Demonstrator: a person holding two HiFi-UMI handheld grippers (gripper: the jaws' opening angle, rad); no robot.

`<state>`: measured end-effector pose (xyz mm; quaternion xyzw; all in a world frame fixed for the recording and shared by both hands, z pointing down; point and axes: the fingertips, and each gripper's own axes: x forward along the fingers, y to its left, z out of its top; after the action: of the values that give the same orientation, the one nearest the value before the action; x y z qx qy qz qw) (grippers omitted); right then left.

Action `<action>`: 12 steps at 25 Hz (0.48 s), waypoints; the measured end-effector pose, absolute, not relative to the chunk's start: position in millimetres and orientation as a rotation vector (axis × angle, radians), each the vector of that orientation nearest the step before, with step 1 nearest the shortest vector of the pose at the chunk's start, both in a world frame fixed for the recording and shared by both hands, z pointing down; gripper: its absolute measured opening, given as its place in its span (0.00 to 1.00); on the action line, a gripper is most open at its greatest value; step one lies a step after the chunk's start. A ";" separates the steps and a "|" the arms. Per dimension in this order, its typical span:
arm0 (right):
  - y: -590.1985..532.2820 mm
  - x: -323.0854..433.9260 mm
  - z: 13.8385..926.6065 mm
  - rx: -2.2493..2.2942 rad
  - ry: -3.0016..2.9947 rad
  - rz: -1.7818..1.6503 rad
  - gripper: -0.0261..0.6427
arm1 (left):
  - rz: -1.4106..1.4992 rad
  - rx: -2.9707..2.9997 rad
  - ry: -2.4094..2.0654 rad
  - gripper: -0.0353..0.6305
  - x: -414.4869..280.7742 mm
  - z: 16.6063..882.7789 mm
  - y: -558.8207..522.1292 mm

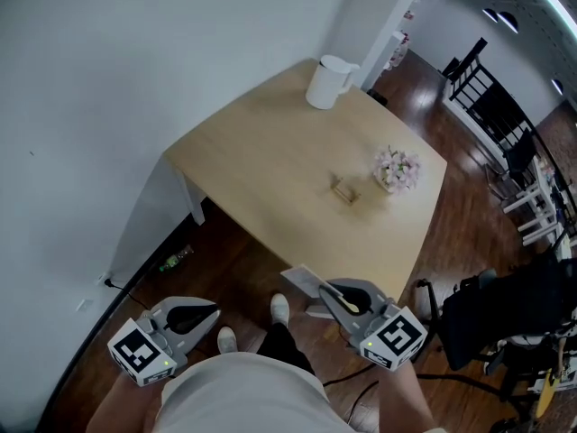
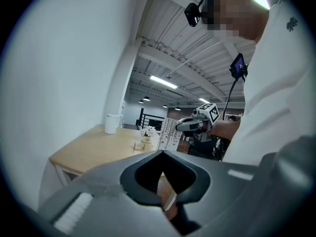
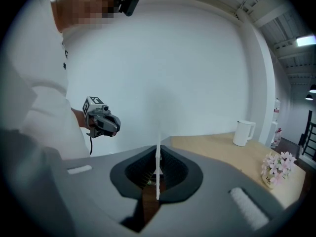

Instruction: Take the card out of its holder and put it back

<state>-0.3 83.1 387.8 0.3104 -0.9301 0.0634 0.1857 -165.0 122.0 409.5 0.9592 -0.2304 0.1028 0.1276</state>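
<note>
A small wooden card holder (image 1: 344, 190) stands empty near the middle of the light wooden table (image 1: 270, 174). The white card (image 1: 302, 280) is off the table, pinched in my right gripper (image 1: 317, 298), which I hold low in front of my body, short of the table's near edge. In the right gripper view the card (image 3: 158, 154) shows edge-on between the shut jaws. My left gripper (image 1: 212, 315) hangs at the lower left over the floor, shut and holding nothing. From the left gripper view I see the right gripper (image 2: 193, 124) with the card (image 2: 167, 135) sticking out.
A white jug (image 1: 329, 81) stands at the table's far corner and a small pot of pink flowers (image 1: 397, 168) sits just right of the holder. A white wall runs along the left. Dark chairs and equipment (image 1: 505, 314) crowd the wooden floor at right.
</note>
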 end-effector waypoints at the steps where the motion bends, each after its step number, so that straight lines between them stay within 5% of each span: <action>1: 80.3 2.8 387.3 0.879 -2.620 0.179 0.07 | 0.286 2.797 -0.663 0.06 -163.2 406.8 121.6; 12: -0.7 76.3 384.9 0.965 -2.597 0.139 0.07 | 0.231 2.784 -0.704 0.06 -135.7 397.0 79.7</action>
<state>76.3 -0.7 384.9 0.3418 -0.9205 0.0494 0.1827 -135.7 79.7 397.0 0.9582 -0.2423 0.0795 0.1297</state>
